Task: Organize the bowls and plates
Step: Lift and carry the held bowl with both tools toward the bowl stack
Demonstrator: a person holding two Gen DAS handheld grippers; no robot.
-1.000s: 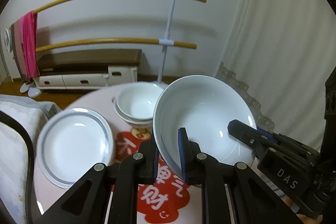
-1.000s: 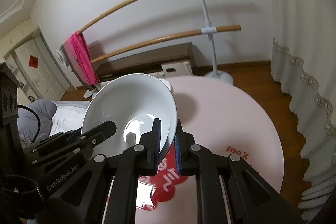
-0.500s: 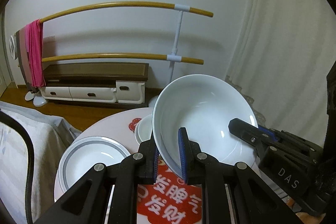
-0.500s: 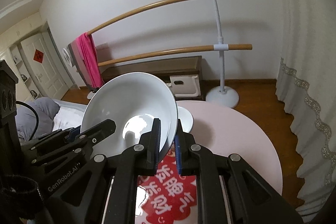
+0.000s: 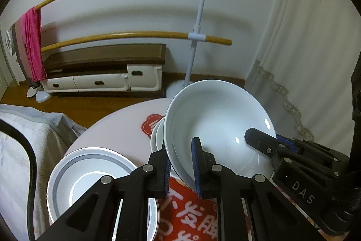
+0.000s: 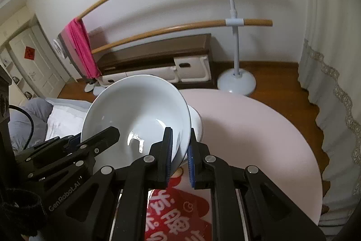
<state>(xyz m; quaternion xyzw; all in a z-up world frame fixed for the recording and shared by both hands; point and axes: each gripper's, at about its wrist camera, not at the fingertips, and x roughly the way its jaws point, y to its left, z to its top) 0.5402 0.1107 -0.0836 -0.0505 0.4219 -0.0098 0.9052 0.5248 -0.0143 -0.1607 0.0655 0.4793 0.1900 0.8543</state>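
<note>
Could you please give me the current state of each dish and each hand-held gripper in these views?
Large bowl: lifted, tilted, gripped at both rims.
Left hand-held gripper: shut on the large bowl's rim.
Right hand-held gripper: shut on the opposite rim.
Small bowls: stacked on the table, mostly hidden behind the large bowl.
Plate: lying flat on the table, empty.
Pink cloth: hanging over the rack.

Home, bedroom-like living room: wooden floor (image 6: 282, 80), lace-edged curtain (image 6: 334, 73), low TV cabinet (image 5: 106, 69) along the wall, freestanding rail rack (image 6: 234, 22) with pink towel (image 5: 32, 40), bedding (image 5: 20, 139) beside round pink table (image 6: 259, 134).
</note>
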